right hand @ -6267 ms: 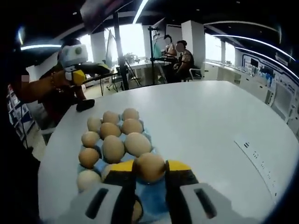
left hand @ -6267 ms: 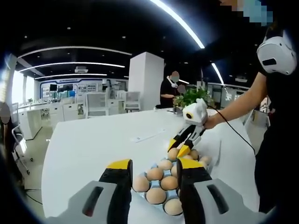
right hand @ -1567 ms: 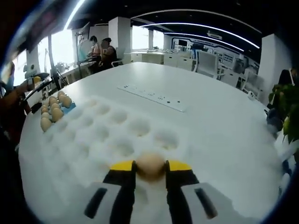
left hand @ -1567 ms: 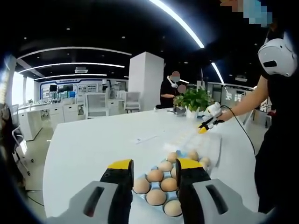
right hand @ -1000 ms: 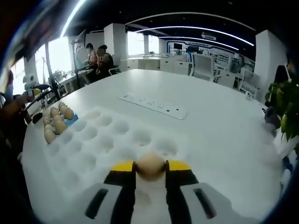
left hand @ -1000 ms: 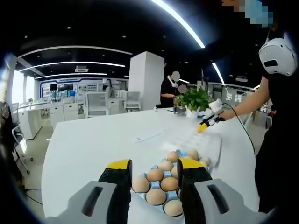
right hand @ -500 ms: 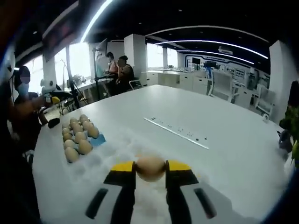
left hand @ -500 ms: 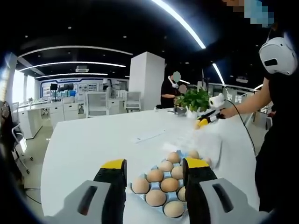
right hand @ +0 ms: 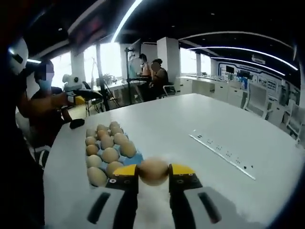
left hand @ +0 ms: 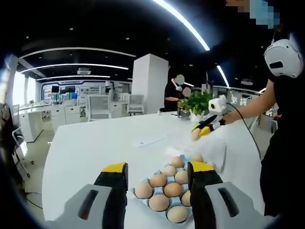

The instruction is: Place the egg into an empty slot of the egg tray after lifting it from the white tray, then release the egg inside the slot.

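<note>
the yellow-tipped fingers (right hand: pixel 125 172) of the right gripper (right hand: pixel 153 172) pinch a brown egg (right hand: pixel 153 171) between them, held up above the white table (right hand: pixel 209 162). in the left gripper view the same gripper (left hand: pixel 202 130) hangs in the air over the table's far side with the egg (left hand: pixel 194 135) at its tip, a person's arm (left hand: pixel 248 108) reaching out behind it and a cable trailing down.

the left gripper (left hand: pixel 157 172) has its fingers (left hand: pixel 116 171) spread apart with nothing between them, poised over the near end of the blue egg tray (left hand: pixel 143 199). that tray is loaded with brown eggs in rows; in the right gripper view the egg tray (right hand: pixel 135 159) lies just beyond and to the left of the held egg. the white tray (left hand: pixel 209 151) lies flat on the table just past the egg tray, below the right gripper.

the table is a broad, glossy white oval with a long inset strip (right hand: pixel 222 153) of sockets along its middle. a potted plant (left hand: pixel 195 102) stands at its far edge. around it is an open office with a white pillar (left hand: pixel 147 83), desks and chairs (left hand: pixel 97 106), curved ceiling lights (left hand: pixel 76 50) and bright windows (right hand: pixel 108 59). people sit at a far desk (right hand: pixel 151 71).
</note>
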Demonstrator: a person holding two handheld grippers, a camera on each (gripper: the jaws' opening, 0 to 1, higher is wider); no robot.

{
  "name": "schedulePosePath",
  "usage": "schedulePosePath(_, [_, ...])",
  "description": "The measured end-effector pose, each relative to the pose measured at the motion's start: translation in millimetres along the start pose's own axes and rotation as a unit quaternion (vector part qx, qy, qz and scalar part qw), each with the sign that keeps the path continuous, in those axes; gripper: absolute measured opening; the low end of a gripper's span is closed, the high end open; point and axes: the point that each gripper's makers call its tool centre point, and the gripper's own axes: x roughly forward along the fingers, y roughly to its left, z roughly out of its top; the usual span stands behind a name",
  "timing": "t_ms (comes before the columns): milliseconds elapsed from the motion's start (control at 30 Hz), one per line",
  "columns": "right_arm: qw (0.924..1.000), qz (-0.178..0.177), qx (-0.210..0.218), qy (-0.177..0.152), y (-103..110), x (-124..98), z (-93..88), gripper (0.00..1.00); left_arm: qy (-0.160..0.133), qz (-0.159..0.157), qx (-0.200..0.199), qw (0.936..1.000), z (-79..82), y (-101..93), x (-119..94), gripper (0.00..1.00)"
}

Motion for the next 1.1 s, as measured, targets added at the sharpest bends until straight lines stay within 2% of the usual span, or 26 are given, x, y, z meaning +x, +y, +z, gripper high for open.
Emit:
schedulePosePath(167, [0.9995, 0.023, -0.021, 0.01, 12, 16, 1.2, 0.24, 0.006, -0.001, 0.001, 1.0, -3.2, 0.0, 0, 0.52])
schedulePosePath(300, [0.9958, 0.044, -0.071, 0.036, 25, 34, -3.9, 0.24, 0.006, -0.001, -0.001, 1.0, -3.7, -0.7, 1, 0.52])
schedulePosePath(400, [0.9955, 0.058, -0.066, 0.034, 31, 47, -4.5, 0.24, 0.005, -0.001, -0.003, 1.0, -3.6, -0.5, 2, 0.54])
schedulePosePath(567, [0.9936, 0.07, -0.076, 0.046, 33, 61, -8.5, 0.24, 0.002, 0.001, -0.003, 1.0, -1.7, -0.4, 2, 0.6])
schedulePosePath(700, [0.9893, 0.078, -0.101, 0.071, 35, 70, -18.1, 0.24, 0.003, -0.002, -0.003, 1.0, -2.6, -1.1, 2, 0.58])
schedulePosePath(1100, [0.9838, 0.091, -0.115, 0.103, 31, 83, -28.0, 0.24, -0.001, -0.003, -0.003, 1.0, 0.1, -2.2, 3, 0.56])
